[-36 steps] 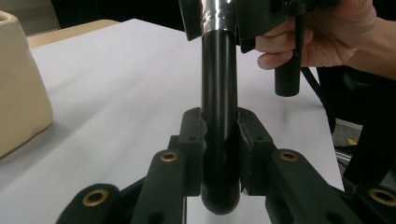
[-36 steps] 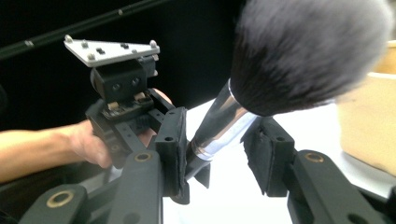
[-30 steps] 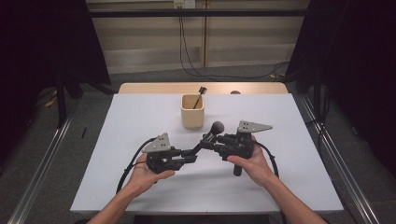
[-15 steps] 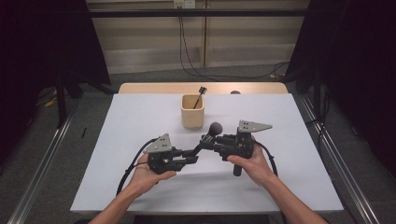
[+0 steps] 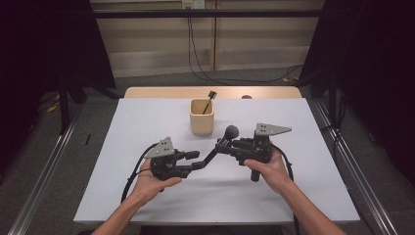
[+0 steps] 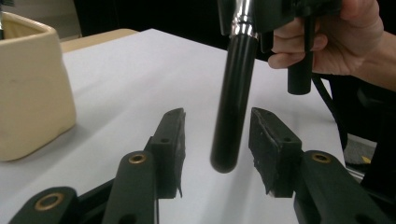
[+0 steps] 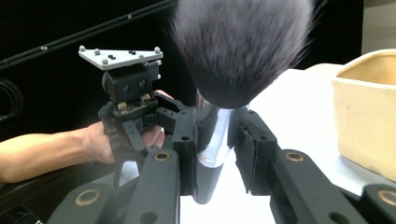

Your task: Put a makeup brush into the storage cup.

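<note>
1. Holding a makeup brush (image 5: 221, 145) mid-air over the white bench (image 5: 122, 161), just in front of the cream cup (image 5: 201, 116).
2. Showing a dark fluffy bristle head (image 7: 243, 46) w/ paler tips, a shiny silver ferrule (image 7: 211, 135) below it, then a glossy black handle (image 6: 232, 102) w/ rounded end.
3. Pinching the ferrule w/ the right hand-held gripper (image 7: 212, 149), jaws pressed against both sides, bristles pointing up and away from the hand.
4. Keeping the left hand-held gripper (image 6: 216, 140) spread, handle end hanging between the jaws, not touching either pad.
5. Resting another dark-tipped brush (image 5: 210, 98) upright-ish in the cup, leaning toward the back right.
6. Gripping each tool w/ one hand, left hand (image 5: 151, 181), right hand (image 5: 269, 169), cables trailing toward the bench edge.
</note>
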Action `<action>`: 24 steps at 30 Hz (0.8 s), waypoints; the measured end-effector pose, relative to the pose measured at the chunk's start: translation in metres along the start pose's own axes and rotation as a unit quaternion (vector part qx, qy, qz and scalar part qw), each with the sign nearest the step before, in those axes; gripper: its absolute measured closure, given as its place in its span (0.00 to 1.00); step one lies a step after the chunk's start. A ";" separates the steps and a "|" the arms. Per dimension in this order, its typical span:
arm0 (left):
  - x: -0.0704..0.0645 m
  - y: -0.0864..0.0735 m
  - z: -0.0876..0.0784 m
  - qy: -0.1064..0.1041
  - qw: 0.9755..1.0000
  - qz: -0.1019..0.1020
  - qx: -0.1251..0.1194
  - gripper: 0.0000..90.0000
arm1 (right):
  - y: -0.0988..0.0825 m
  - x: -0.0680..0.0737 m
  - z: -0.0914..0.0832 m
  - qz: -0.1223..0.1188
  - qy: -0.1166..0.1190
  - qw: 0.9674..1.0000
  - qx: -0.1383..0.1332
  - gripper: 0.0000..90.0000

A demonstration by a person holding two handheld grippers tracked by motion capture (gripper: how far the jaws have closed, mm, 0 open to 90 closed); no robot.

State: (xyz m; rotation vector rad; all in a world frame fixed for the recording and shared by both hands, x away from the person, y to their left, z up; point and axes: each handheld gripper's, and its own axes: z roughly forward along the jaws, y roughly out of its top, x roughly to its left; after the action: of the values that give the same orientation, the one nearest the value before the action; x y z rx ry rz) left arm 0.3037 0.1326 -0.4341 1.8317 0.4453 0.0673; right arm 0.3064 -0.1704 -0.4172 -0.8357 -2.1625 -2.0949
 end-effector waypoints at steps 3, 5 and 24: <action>0.000 0.001 -0.003 0.006 1.000 -0.001 -0.005 0.58 | 0.001 -0.001 -0.003 0.001 -0.004 1.000 0.007 0.79; 0.000 0.002 -0.005 0.009 1.000 0.002 -0.003 0.53 | 0.002 -0.002 -0.004 0.000 -0.006 1.000 0.013 0.79; 0.006 0.008 -0.019 0.050 0.999 -0.008 0.009 0.03 | 0.011 -0.004 -0.018 -0.011 -0.027 0.997 0.068 0.79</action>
State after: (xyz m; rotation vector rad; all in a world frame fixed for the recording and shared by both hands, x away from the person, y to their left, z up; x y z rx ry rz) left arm 0.3058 0.1502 -0.4213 1.8482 0.5318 0.1446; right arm 0.3076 -0.1887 -0.4070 -0.8684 -2.3186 -1.9304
